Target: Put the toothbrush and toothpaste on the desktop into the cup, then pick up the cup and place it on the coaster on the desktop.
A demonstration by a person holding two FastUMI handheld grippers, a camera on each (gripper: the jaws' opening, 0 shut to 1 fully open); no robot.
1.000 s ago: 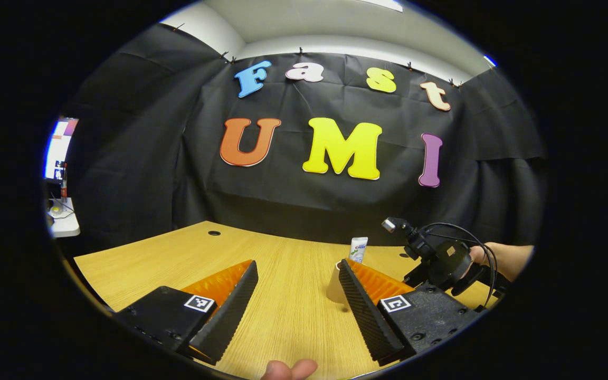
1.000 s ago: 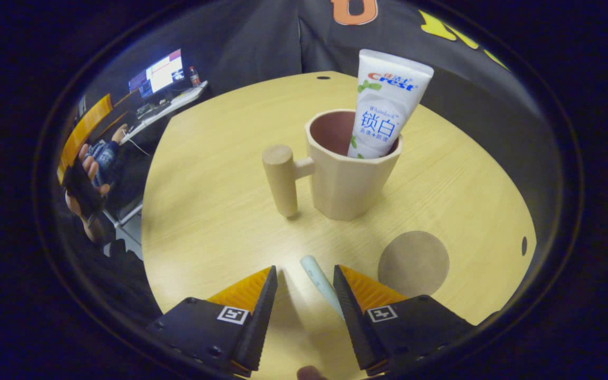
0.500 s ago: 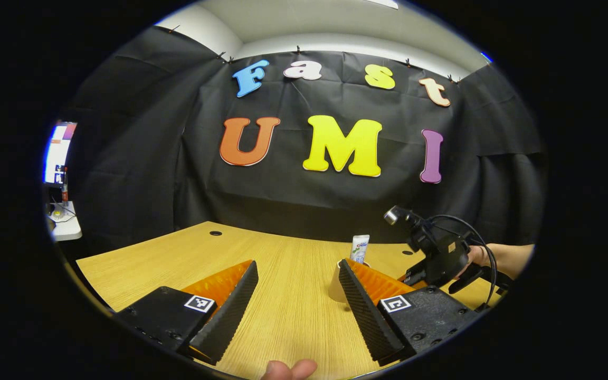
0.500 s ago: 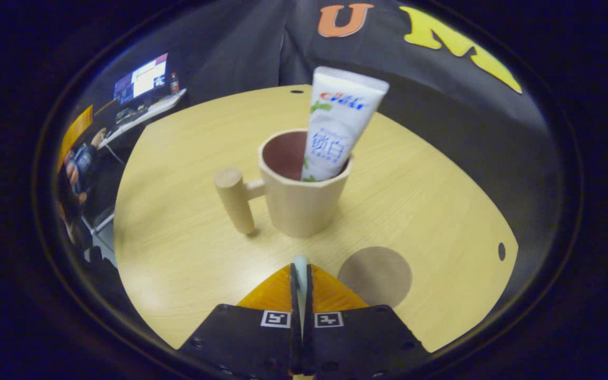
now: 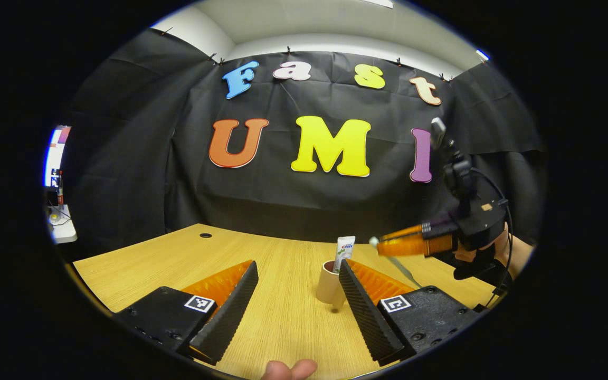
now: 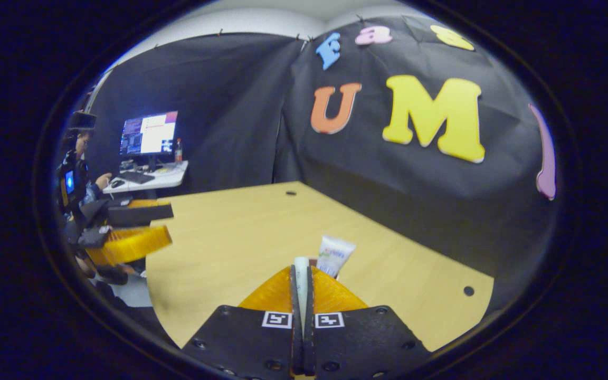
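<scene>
- One cup (image 5: pixel 328 282) stands low and centre in the left gripper view, on the worktop (image 5: pixel 283 295); one toothpaste (image 5: pixel 344 251) tube leans inside it
- One toothbrush (image 6: pixel 301 277) sits low and centre in the right gripper view, clenched between the right gripper (image 6: pixel 302 311) fingers, raised above the worktop
- Left gripper (image 5: pixel 296 295) fingers spread wide, grasping nothing
- One monitor (image 6: pixel 149 133) glows at upper left
</scene>
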